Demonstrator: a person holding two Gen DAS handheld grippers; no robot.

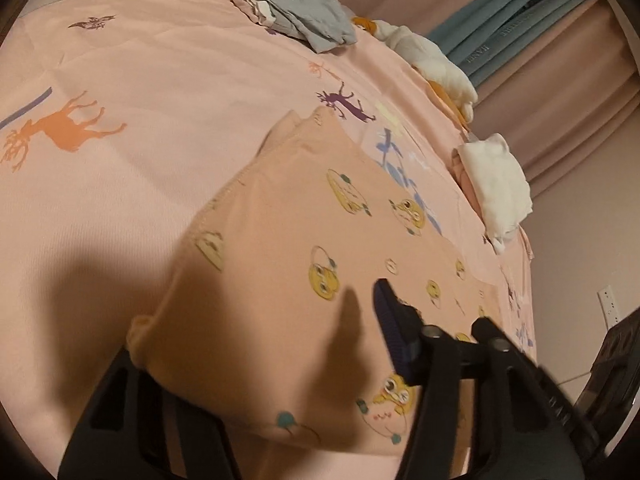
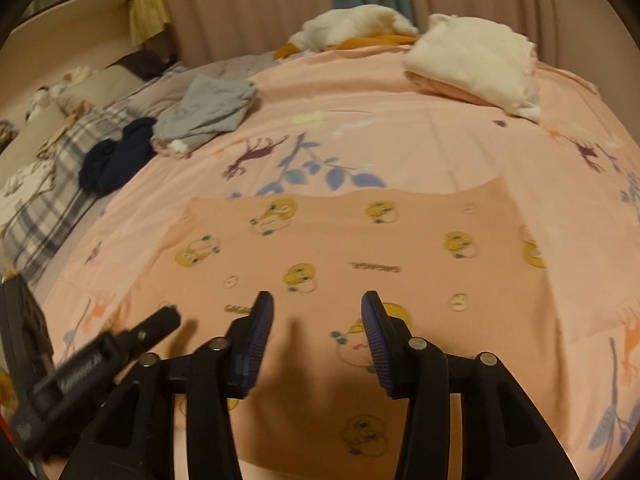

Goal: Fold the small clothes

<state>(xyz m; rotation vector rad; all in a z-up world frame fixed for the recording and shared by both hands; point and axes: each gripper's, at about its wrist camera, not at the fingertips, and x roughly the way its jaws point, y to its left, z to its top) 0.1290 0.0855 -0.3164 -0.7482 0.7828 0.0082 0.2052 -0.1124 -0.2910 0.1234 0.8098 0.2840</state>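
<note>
A peach garment (image 1: pixel 300 220) printed with yellow cartoon birds lies spread on the pink bed sheet (image 1: pixel 140 80). In the left wrist view its near edge is draped over the left finger of my left gripper (image 1: pixel 256 316) and hides that fingertip. The other finger, with its blue pad (image 1: pixel 386 304), stands clear above the cloth, so the jaws are apart. In the right wrist view the same garment (image 2: pixel 360 248) lies flat. My right gripper (image 2: pixel 316 300) hovers over its near part, open, with nothing pinched. The left gripper (image 2: pixel 160 320) shows blurred at lower left.
A folded stack with a white piece on top (image 2: pixel 472 56) sits at the far right of the sheet (image 2: pixel 400 140). A grey garment pile (image 2: pixel 208 108) and a dark navy cloth (image 2: pixel 116 160) lie at far left. White and orange fabric (image 2: pixel 352 28) rests by the curtains.
</note>
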